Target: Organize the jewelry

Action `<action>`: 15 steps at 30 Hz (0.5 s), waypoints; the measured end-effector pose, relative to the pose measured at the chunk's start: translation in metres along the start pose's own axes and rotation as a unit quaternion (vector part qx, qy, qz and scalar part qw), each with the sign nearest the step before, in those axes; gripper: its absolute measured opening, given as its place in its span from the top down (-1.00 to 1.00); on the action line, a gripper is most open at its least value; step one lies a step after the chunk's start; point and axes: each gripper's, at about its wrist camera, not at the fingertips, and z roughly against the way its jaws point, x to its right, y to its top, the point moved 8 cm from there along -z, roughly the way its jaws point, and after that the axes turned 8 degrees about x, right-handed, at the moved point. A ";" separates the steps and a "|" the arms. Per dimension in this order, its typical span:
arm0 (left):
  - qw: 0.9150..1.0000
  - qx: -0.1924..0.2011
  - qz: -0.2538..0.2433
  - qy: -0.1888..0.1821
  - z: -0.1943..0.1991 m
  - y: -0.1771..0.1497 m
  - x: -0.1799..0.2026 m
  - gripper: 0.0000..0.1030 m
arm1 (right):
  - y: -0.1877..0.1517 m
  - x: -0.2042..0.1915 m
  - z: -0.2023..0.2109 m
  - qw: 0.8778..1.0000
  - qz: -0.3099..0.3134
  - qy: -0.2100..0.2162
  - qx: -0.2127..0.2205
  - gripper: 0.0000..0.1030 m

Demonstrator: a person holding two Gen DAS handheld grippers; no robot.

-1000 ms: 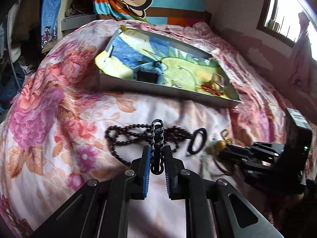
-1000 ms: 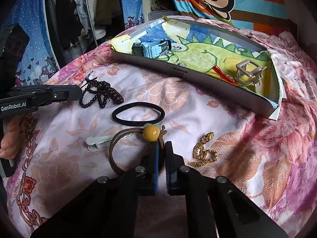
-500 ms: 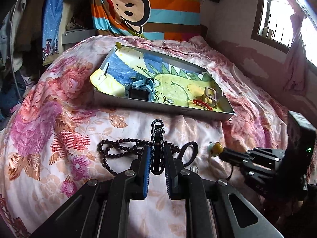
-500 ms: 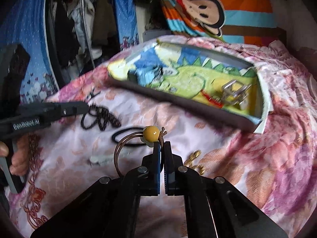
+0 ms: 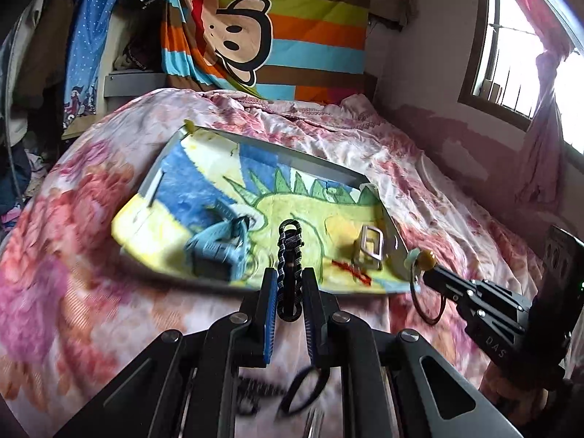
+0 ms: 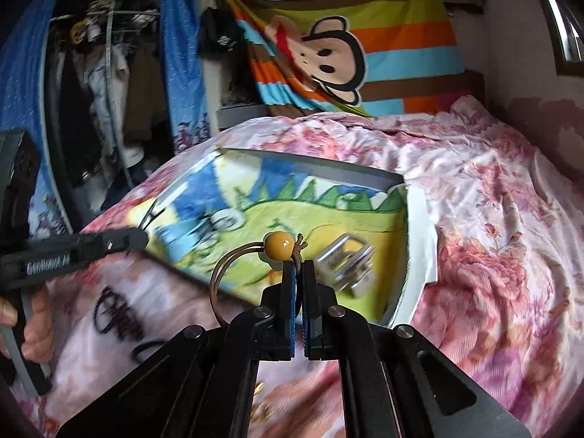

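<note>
Nearest in the left wrist view, our left gripper (image 5: 288, 284) has its jaws clamped on a dark chain bracelet (image 5: 290, 255), which stands upright between the blue pads (image 5: 271, 306) and rises above the fingertips. Below the fingers, a black hair band (image 5: 304, 388) lies blurred on the floral bedspread (image 5: 73, 255).

In the right wrist view, our right gripper (image 6: 301, 273) has its jaws pressed nearly together on a brown cord bracelet (image 6: 219, 273) just below its yellow bead (image 6: 279, 244). The cord loop hangs to the left of the fingers. In the left wrist view the same gripper (image 5: 434, 273) enters from the right, with the bead (image 5: 426, 259) at its tip near the right end of the tray.

Beyond both grippers lies the grey tray (image 5: 310, 162), lined with a dinosaur drawing (image 5: 292, 204). Inside it we see a blue watch (image 5: 219, 241) on the left side, a small red item (image 5: 352, 270) near the front right, and a silver buckle-shaped piece (image 5: 372, 242) just behind the red item. Motion blur prevents a closer reading of these.

On the bedspread left of the right gripper, a dark beaded string (image 6: 116, 314) lies in a blurred heap.

Farthest back, a striped monkey-print blanket (image 5: 270, 25) hangs at the head of the bed, and a window (image 5: 525, 47) sits in the right wall.
</note>
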 end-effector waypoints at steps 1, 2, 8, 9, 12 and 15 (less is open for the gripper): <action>1.000 -0.002 -0.002 0.002 -0.005 0.000 0.000 0.75 | 0.002 0.004 -0.008 1.000 -0.008 -0.001 -0.001 0.94; 1.000 -0.006 -0.005 0.005 -0.012 0.001 0.000 0.75 | 0.002 0.008 -0.019 1.000 -0.019 0.003 -0.006 0.94; 1.000 -0.014 -0.011 0.019 -0.053 0.004 -0.001 0.75 | -0.022 0.014 -0.059 0.998 -0.056 -0.003 -0.030 0.94; 1.000 -0.010 -0.007 0.015 -0.056 0.005 0.001 0.75 | -0.025 0.014 -0.062 0.998 -0.061 -0.003 -0.034 0.94; 1.000 -0.013 -0.012 0.010 -0.071 0.002 0.009 0.75 | -0.033 0.016 -0.069 0.996 -0.070 -0.006 -0.045 0.94; 0.999 -0.025 -0.023 0.015 -0.084 -0.009 0.008 0.75 | -0.038 0.014 -0.072 0.997 -0.064 -0.010 -0.048 0.94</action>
